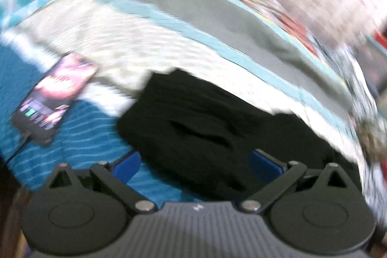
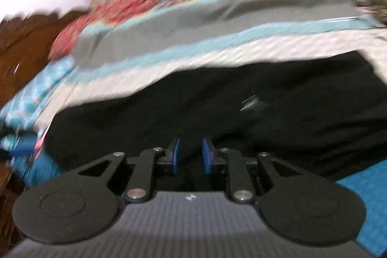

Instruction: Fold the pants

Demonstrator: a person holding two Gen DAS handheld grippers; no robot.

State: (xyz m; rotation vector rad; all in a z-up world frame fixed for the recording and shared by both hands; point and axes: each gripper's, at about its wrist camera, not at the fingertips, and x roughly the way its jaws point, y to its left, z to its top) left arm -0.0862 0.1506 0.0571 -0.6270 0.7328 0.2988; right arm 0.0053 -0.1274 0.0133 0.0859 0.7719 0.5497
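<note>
Here: black pants [image 1: 193, 127] lie on bed [image 1: 79, 137], just ahead of both tools. Left tool [image 1: 196, 162] spread wide, fabric betw. pads, not pinched. Right tool [image 2: 189, 156] narrowed, small gap; grip on cloth can't tell. Phone [image 1: 52, 98] far left of left tool. Frames blurred.

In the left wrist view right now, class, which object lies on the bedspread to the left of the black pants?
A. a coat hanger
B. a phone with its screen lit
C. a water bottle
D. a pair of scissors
B: a phone with its screen lit lies on the blue part of the bedspread, left of the black pants.
</note>
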